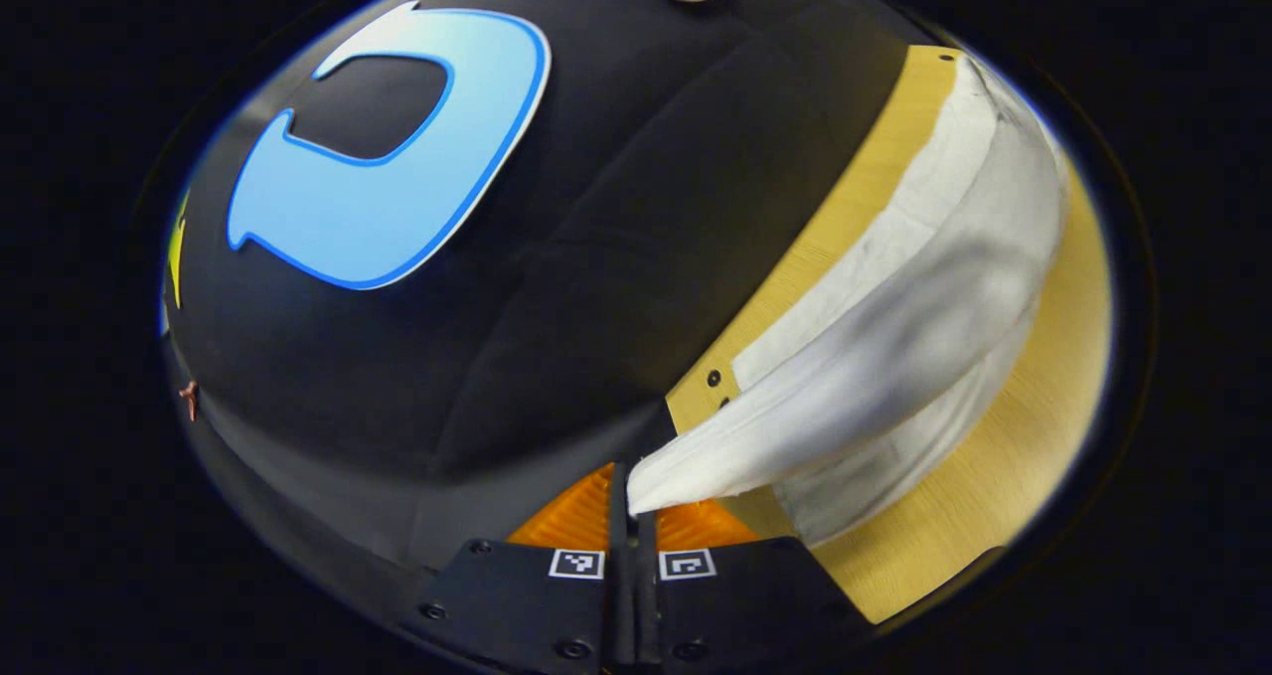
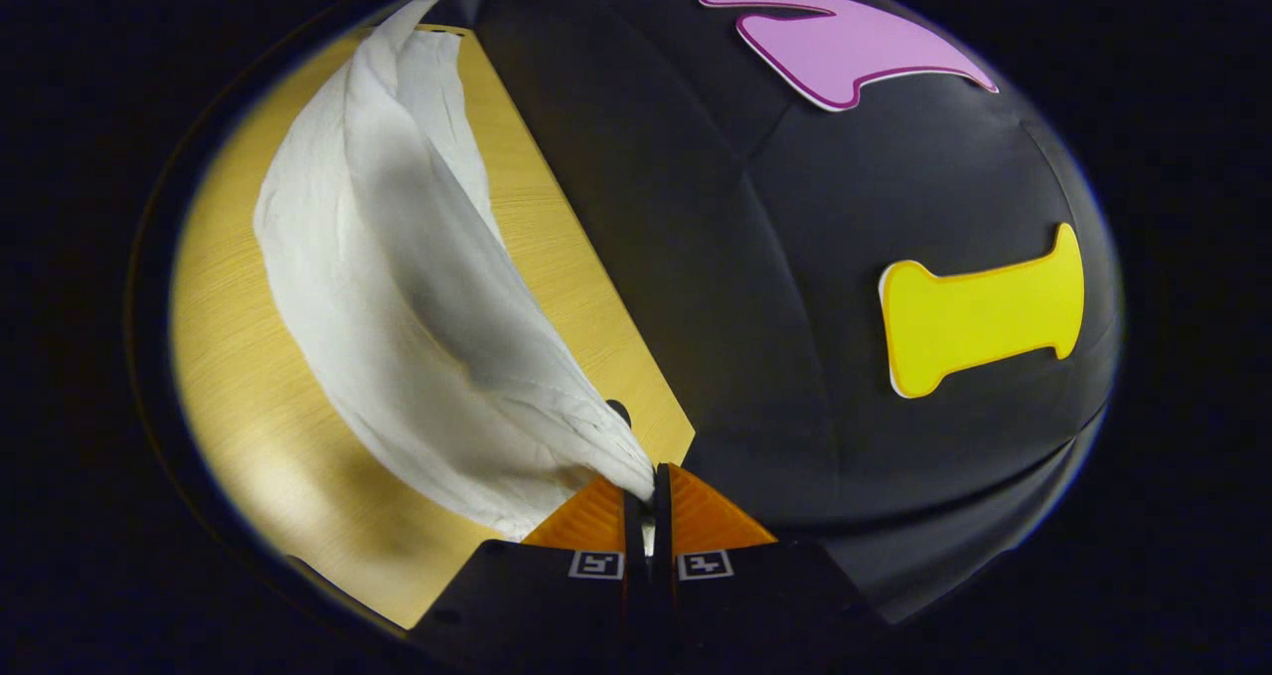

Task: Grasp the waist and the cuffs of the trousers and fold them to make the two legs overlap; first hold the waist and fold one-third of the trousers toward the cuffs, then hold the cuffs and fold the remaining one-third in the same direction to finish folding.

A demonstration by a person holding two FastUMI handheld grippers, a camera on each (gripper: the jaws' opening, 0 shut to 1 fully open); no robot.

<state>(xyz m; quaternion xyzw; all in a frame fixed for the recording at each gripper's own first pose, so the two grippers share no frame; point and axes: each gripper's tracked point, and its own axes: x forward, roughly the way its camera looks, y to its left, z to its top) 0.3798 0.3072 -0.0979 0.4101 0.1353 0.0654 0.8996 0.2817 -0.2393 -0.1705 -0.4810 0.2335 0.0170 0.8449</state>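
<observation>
Fingers of our left tool (image 1: 632, 501) sit closed together at the bottom of the left gripper view, and we see them clamped on a bunched corner of the white trousers (image 1: 894, 337). From that pinch the cloth rises off the table (image 1: 1053, 407) in a taut, curved band, with more of the garment lying flat on the wood beneath and beyond it. In the right gripper view our right tool (image 2: 647, 501) is likewise pressed shut on a gathered end of the trousers (image 2: 397, 287), the fabric fanning away from the fingertips in soft folds, part lifted and part resting on the table (image 2: 238, 377). Beyond the trousers the table's far edge meets the black cloth wall (image 2: 795, 257). Which end each tool holds, waist or cuffs, we cannot tell.
</observation>
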